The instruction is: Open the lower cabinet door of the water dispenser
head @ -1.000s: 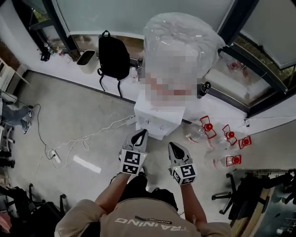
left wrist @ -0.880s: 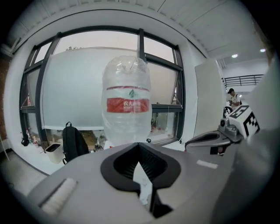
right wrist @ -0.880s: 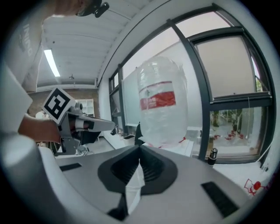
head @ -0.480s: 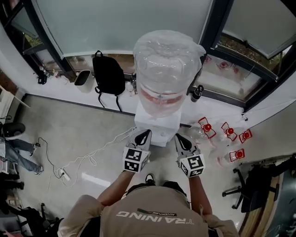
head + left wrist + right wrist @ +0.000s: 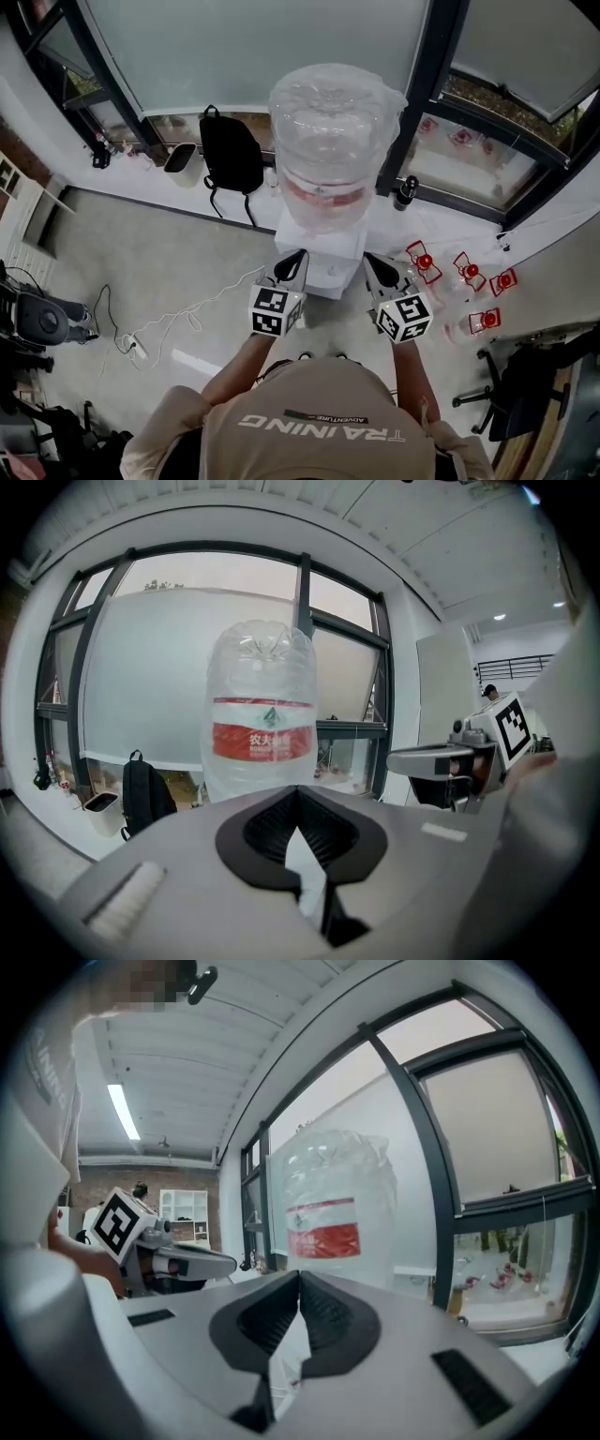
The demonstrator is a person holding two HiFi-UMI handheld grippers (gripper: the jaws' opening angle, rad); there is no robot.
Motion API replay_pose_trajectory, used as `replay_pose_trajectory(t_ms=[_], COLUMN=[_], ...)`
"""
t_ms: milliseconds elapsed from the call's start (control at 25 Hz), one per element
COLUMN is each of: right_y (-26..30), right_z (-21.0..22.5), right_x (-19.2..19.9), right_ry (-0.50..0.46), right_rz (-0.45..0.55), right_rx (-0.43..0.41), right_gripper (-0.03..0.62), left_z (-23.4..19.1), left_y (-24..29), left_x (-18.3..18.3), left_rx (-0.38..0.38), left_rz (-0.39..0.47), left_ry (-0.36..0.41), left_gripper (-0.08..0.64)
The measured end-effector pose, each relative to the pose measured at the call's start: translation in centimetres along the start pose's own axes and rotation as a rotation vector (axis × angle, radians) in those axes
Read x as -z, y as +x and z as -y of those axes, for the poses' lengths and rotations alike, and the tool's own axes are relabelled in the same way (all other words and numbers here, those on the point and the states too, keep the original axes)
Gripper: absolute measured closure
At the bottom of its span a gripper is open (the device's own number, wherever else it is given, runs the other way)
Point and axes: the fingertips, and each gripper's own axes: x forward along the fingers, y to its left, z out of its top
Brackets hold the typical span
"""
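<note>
The white floor-standing water dispenser (image 5: 322, 270) stands directly in front of the person, against the window ledge, with a large clear plastic water bottle with a red label (image 5: 333, 127) on top. Its lower cabinet door shows in no view. The head view sees only the top of the cabinet, and both gripper views look across at the bottle, so the door is probably well below both tools.

The left hand-held gripper (image 5: 296, 255) and the right hand-held gripper (image 5: 371, 259) hover side by side near the dispenser's top edge. Each has its jaws pressed together on nothing.

The main risk is going down to the door with the jaws closed, so that they jab or skid off the panel rather than catching its edge or handle. A hard pull on the door could rock the cabinet under that tall bottle. Crouching could also kick the clear red-capped bottles (image 5: 461, 272) lying on the floor just to the right
</note>
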Motion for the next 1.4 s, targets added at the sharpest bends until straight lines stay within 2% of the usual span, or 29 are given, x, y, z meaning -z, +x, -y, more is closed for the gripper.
replay_pose_trajectory(t_ms=[280, 440, 520, 800, 1000, 1240, 1400], right_y=[-1.7, -2.7, -3.0, -4.2, -5.2, -6.4, -6.8], right_z=[1.6, 1.5, 1.2, -0.5, -1.2, -1.0, -1.2], right_x=[-1.0, -1.1, -1.6, -2.0, -2.1, -2.9, -3.4], right_ry=[-0.036, 0.001, -0.003, -0.077, -0.075, -0.069, -0.081], right_rz=[-0.043, -0.035, -0.025, -0.032, -0.019, 0.010, 0.016], right_rx=[0.063, 0.097, 0.111, 0.130, 0.139, 0.154, 0.153], right_gripper=[0.581, 0.581, 0.581, 0.581, 0.581, 0.581, 0.581], left_z=[0.6, 0.9, 0.7, 0.7, 1.2, 2.3, 3.2], left_y=[-1.0, -2.0, -2.5, -4.1, -4.4, -4.7, -4.8], left_x=[-1.4, -1.8, -2.0, -1.9, -1.0, -2.9, -3.8], left_rx=[-0.030, -0.012, -0.019, -0.043, -0.040, -0.024, 0.005], left_rz=[0.031, 0.036, 0.041, 0.055, 0.043, 0.089, 0.111], left_ry=[0.008, -0.036, -0.023, 0.005, -0.001, 0.053, 0.042], left_gripper=[0.552, 0.552, 0.552, 0.552, 0.552, 0.552, 0.552])
